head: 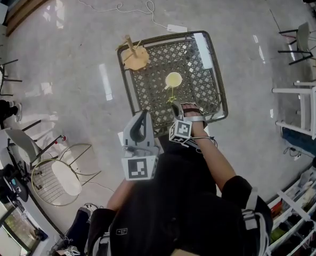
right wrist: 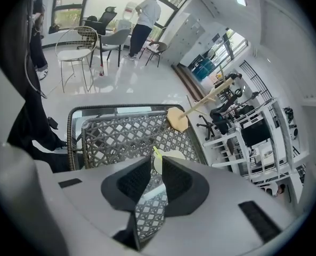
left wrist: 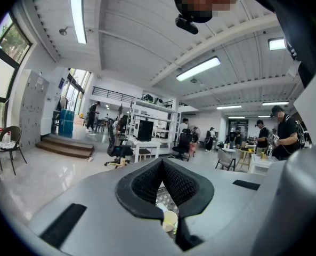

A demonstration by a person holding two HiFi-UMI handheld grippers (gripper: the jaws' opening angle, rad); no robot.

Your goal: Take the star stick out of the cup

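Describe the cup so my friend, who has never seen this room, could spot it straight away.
Find the dark lattice-topped table on the pale shiny floor. Near its middle stands a pale yellow cup, a plain round disc from above. Unlike the tan wooden piece with an upright peg at the table's corner, it has a thin yellow-green stick poking out.

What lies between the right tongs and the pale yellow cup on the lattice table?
Only the thin yellow-green stick leaning out of the pale yellow cup, over bare grey lattice table; the head view shows it.
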